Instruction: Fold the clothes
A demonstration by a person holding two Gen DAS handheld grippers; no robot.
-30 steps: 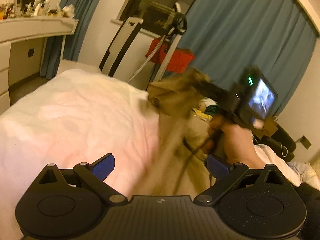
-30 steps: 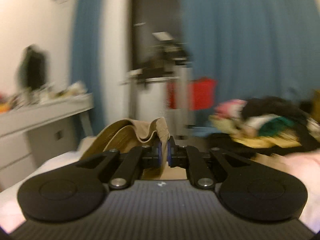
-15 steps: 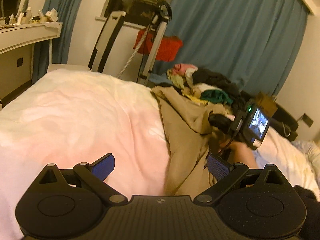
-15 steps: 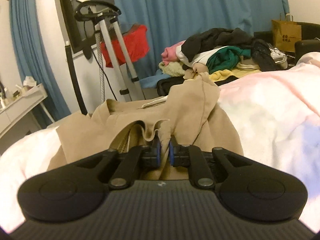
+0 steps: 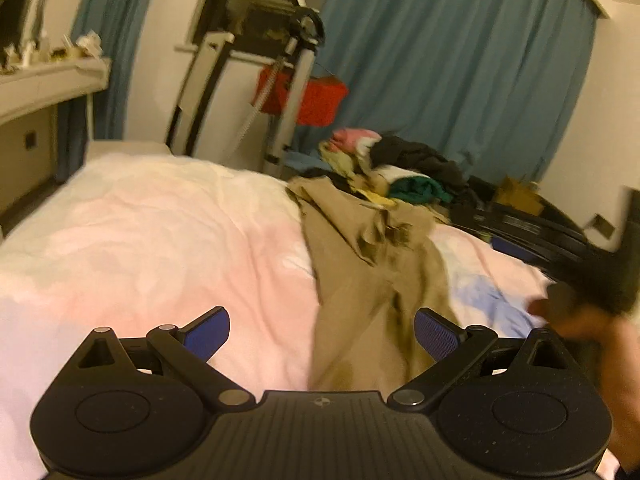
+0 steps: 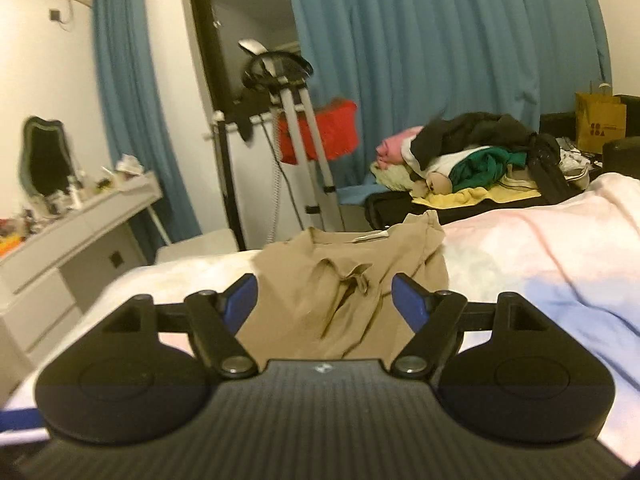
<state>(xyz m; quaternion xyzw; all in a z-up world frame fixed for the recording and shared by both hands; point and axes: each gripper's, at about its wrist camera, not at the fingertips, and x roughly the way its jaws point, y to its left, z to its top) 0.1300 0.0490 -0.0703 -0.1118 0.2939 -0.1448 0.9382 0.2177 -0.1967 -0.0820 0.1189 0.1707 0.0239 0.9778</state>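
While both grippers stand empty, folding is judged barely begun.
Right gripper [image 6: 324,298] jaws, just opened, stand wide and clear of the tan garment [image 6: 352,276]; left gripper [image 5: 322,330] likewise wide. Garment lies rumpled on the bed [image 5: 140,240]; beyond, an unfolded clothes pile [image 6: 472,156] waits.

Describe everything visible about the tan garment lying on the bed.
The tan garment is a plain khaki piece of thin woven-looking cloth, crumpled and not yet folded, with an open collar or placket near its middle. It lies in a long, rumpled strip on the pale pink bedspread, its far end toward the heap of mixed clothes. Both the right gripper and the left gripper stand open around it, pads not pressing; the right one's jaws have just been opening.
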